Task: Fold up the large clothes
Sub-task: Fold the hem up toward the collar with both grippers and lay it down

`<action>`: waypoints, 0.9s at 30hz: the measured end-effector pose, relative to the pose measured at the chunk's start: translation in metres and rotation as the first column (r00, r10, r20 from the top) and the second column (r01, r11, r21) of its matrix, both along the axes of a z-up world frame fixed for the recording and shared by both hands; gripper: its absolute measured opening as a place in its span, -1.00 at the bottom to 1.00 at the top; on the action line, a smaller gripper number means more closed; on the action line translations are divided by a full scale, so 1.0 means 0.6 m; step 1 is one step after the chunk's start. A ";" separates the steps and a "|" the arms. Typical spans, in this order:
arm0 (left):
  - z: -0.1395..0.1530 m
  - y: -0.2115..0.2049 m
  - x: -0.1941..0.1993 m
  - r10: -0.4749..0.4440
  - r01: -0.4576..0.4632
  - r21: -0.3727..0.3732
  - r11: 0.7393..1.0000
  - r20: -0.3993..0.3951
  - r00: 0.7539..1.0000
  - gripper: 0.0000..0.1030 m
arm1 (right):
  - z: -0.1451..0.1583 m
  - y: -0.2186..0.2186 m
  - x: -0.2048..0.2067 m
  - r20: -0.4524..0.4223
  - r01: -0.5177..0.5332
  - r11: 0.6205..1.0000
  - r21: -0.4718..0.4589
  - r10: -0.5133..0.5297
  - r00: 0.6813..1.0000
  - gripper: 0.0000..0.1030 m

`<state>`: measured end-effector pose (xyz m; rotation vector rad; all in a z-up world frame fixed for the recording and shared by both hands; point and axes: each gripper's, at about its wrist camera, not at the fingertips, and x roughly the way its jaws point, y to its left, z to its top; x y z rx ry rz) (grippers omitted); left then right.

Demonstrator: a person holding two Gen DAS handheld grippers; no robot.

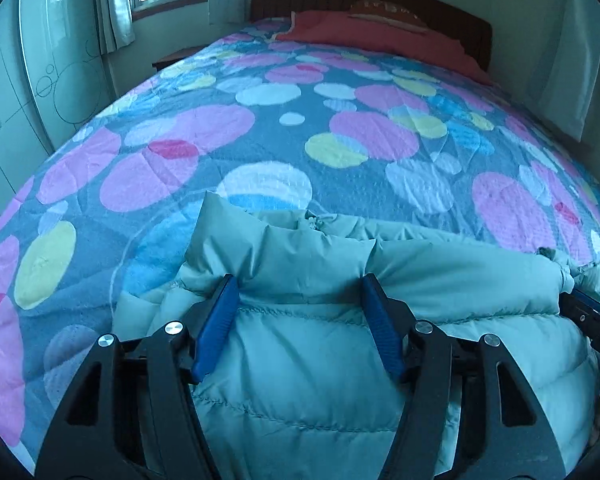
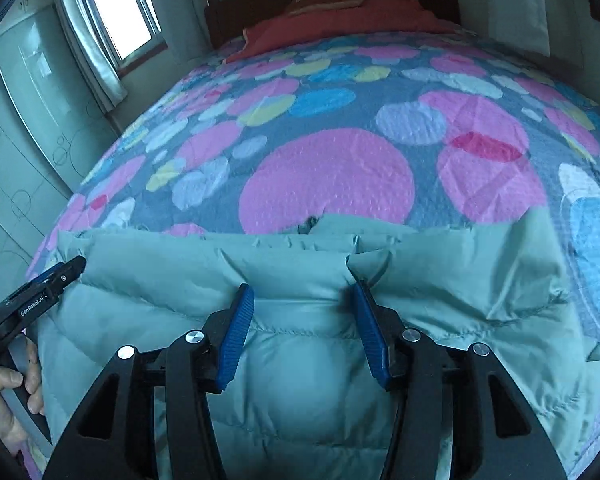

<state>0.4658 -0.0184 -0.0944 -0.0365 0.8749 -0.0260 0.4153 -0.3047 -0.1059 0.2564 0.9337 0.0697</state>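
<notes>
A pale green quilted puffer jacket (image 1: 320, 360) lies on the near part of the bed, its far edge folded into a thick roll. My left gripper (image 1: 300, 284) is open, its blue pads (image 1: 216, 328) astride a bulge of jacket at the roll's left part. My right gripper (image 2: 302, 290) is open too, its pads (image 2: 236, 336) astride the jacket (image 2: 300, 380) further right. Each gripper shows at the edge of the other's view: the right one (image 1: 592, 320), the left one (image 2: 40, 288).
The bed carries a blue spread (image 1: 260, 140) with pink, yellow and white circles, and a red pillow (image 1: 380, 36) at the wooden headboard. A wardrobe (image 1: 28, 80) and a window with curtains (image 1: 116, 4) stand to the left.
</notes>
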 end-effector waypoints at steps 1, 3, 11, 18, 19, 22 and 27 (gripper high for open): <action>-0.002 0.002 0.001 0.007 -0.007 -0.006 1.000 0.002 1.000 0.23 | -0.006 0.000 0.002 -0.002 -0.003 1.000 0.012 0.003 1.000 0.00; 0.005 0.005 -0.004 0.013 -0.013 -0.013 1.000 0.008 1.000 0.22 | 0.000 0.000 0.002 -0.005 0.002 1.000 0.006 -0.002 1.000 0.00; -0.001 0.057 0.013 0.071 -0.075 -0.140 0.987 -0.034 0.997 0.22 | 0.006 -0.098 -0.020 -0.003 0.190 0.982 -0.013 -0.190 0.982 0.00; -0.015 0.045 0.019 0.065 -0.069 -0.103 0.992 -0.042 0.997 0.24 | -0.012 -0.131 -0.026 -0.031 0.238 0.971 0.032 -0.237 0.971 0.00; -0.012 0.043 0.020 0.065 -0.069 -0.095 0.993 -0.044 0.997 0.24 | -0.017 -0.133 -0.026 -0.035 0.236 0.970 0.053 -0.234 0.972 0.00; -0.001 0.054 0.009 0.062 -0.067 -0.134 0.989 -0.046 0.997 0.23 | -0.001 -0.136 -0.041 -0.023 0.240 0.969 0.060 -0.239 0.971 0.00; 0.030 0.100 -0.050 0.115 -0.119 -0.212 0.970 -0.033 0.993 0.26 | 0.027 -0.157 -0.116 0.004 0.280 0.955 0.098 -0.282 0.959 0.03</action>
